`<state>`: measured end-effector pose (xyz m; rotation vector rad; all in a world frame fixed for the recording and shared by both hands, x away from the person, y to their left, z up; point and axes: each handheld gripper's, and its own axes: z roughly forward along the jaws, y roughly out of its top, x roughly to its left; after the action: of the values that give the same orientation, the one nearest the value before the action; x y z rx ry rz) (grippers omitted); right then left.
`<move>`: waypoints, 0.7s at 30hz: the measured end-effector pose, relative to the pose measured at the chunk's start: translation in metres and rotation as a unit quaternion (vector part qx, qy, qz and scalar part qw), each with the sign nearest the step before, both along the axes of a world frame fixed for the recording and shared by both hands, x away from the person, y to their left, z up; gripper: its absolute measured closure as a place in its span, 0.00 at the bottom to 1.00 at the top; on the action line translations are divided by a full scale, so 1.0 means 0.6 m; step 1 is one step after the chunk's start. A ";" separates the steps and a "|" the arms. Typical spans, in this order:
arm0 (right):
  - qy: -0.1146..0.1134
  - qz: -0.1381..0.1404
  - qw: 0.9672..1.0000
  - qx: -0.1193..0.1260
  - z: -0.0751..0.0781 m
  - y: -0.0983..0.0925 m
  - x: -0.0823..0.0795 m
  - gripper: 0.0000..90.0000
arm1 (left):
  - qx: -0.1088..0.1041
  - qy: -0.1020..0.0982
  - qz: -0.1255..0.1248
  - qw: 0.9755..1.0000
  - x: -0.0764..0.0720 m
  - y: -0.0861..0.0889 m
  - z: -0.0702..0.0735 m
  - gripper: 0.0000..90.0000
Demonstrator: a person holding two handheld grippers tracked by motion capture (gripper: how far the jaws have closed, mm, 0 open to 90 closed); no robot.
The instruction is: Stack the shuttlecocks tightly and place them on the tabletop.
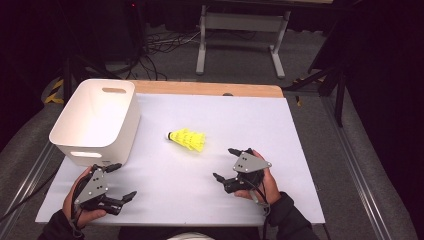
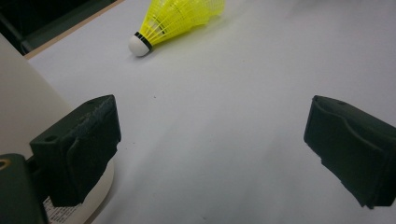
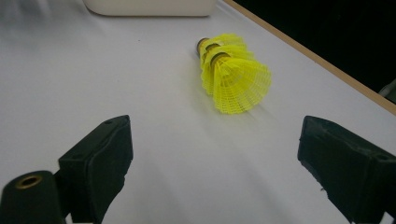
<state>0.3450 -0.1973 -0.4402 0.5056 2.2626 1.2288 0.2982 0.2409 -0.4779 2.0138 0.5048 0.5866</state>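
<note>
Both hands are parked low in the high view and the yellow shuttlecocks (image 1: 188, 139) lie at frame centre on the white table mat (image 1: 210, 200), nested one inside another as a short stack. The long axis runs nearly level across that frame, white cork tip at the left end toward the white bin (image 1: 95, 120), open skirts pointing right.

The right gripper (image 1: 226, 164) sits lower right of centre, jaws spread wide and gripping nothing, and it looks the nearer of the two: the stack lies just up and left of its tips. The left gripper (image 1: 119, 181) waits at lower left beside the bin's near wall, jaws likewise parted and empty, with more bare mat to cross.

In the right gripper view the skirts face the camera in the upper middle, slightly right of the midline between the jaws, and dark bands of separate corks (image 3: 211, 47) show, so more than one piece is stacked. The left gripper view gives the other end: the rounded white cork (image 2: 138, 45) with its black band at upper left, skirts trailing off the top edge, and the bin's pale wall (image 2: 23, 107) pressing close at the left

My read: a grab would best go across the skirts, not along the axis
</note>
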 end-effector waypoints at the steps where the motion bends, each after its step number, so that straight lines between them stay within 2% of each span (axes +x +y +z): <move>1: 0.001 -0.002 1.000 0.000 -0.001 -0.003 0.000 0.13 | 0.000 0.001 0.001 1.000 0.000 0.000 0.000 0.05; 5: 0.001 -0.012 1.000 -0.001 -0.004 -0.014 -0.001 0.13 | -0.005 0.003 0.005 1.000 0.003 0.002 0.000 0.05; 9: 0.000 -0.025 1.000 -0.014 -0.014 -0.026 -0.004 0.12 | -0.008 0.006 0.009 1.000 0.005 0.004 0.000 0.05; 12: 0.006 -0.028 1.000 -0.010 -0.021 -0.032 -0.004 0.12 | -0.010 0.008 0.010 1.000 0.007 0.002 0.001 0.05; 14: 0.009 -0.031 0.999 -0.022 -0.028 -0.037 -0.005 0.11 | -0.009 0.009 0.009 1.000 0.007 -0.001 0.000 0.05; 18: 0.024 -0.033 0.999 -0.020 -0.035 -0.046 -0.003 0.10 | -0.010 0.011 0.009 1.000 0.008 -0.003 0.000 0.05; 21: 0.023 -0.034 0.999 -0.018 -0.037 -0.048 0.002 0.10 | -0.011 0.012 0.008 1.000 0.009 -0.004 0.000 0.05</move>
<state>0.3460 -0.2261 -0.4624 0.5982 2.2814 1.1508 0.3039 0.2385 -0.4781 2.0002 0.5400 0.5663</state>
